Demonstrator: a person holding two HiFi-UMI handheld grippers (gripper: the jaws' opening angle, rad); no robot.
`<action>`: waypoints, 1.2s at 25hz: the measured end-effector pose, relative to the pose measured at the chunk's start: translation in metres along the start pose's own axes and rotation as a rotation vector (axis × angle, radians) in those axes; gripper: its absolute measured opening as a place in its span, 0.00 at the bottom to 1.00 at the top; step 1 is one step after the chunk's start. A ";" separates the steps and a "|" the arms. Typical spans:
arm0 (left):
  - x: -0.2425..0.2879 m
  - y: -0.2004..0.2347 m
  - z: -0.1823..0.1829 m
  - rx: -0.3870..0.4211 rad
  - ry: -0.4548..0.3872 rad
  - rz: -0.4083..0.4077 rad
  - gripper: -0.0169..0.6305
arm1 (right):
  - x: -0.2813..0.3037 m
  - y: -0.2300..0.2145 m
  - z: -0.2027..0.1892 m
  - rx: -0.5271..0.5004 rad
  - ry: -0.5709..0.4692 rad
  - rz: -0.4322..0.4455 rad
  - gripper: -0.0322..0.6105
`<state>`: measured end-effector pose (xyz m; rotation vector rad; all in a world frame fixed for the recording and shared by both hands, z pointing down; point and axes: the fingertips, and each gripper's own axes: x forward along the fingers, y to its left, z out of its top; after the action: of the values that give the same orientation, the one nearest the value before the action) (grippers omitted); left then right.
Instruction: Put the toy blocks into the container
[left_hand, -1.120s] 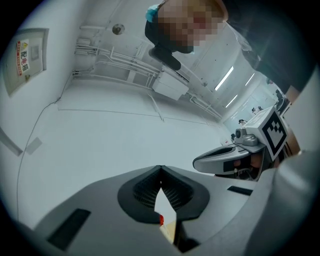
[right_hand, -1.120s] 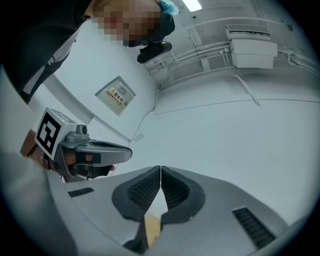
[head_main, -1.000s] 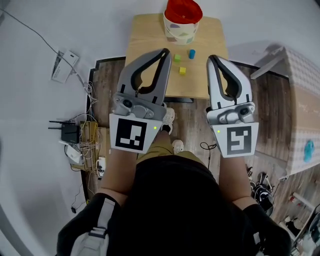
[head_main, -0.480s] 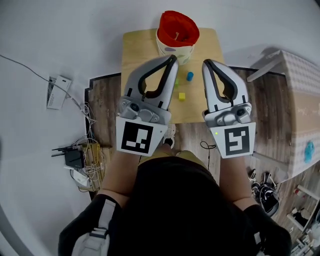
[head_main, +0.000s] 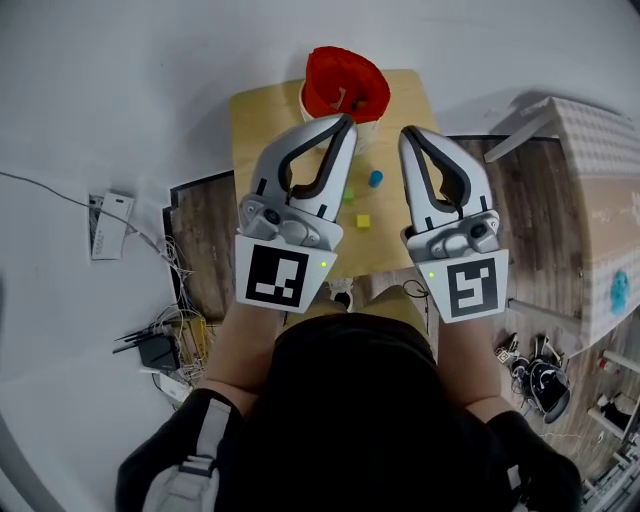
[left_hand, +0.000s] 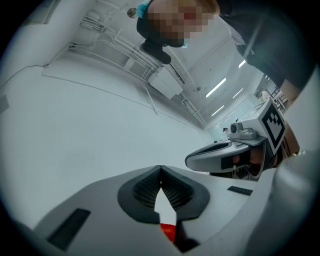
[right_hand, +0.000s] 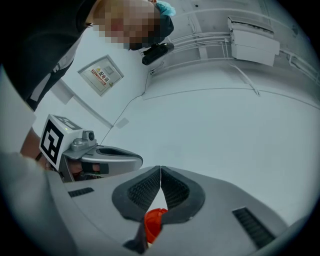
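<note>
Head view: set high, facing steeply down; light wooden table (head_main: 255, 115) at upper centre.

Left gripper view and right gripper view: each sits close behind its own jaws, tilted up at a white wall (left_hand: 100, 125).

Shared ground:
- The left gripper view catches the right gripper (left_hand: 189, 161) at right centre.
- The right gripper view catches the left gripper (right_hand: 140, 161) at left centre.
- All three views show the red-lined round container (head_main: 345, 85).

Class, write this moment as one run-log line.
pickup: not yet | left gripper: shut, empty | right gripper: shut, empty | blue block, yellow block: on table, outside container

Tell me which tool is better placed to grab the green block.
Left, probably: the green block shows beside the left tool; the blue block lies between it and the right tool.
</note>
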<state>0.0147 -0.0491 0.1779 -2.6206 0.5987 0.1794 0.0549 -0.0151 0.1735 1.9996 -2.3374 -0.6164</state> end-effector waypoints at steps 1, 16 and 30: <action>0.002 0.001 -0.003 -0.002 0.002 -0.007 0.04 | 0.002 -0.001 -0.001 -0.003 0.003 -0.006 0.09; 0.036 -0.012 -0.035 -0.037 0.014 -0.056 0.04 | 0.013 -0.017 -0.043 0.047 0.066 0.028 0.10; 0.046 -0.012 -0.091 -0.102 0.116 -0.007 0.04 | 0.014 0.001 -0.154 0.158 0.284 0.193 0.27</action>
<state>0.0638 -0.0973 0.2538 -2.7459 0.6344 0.0570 0.0903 -0.0726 0.3129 1.7456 -2.4225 -0.1329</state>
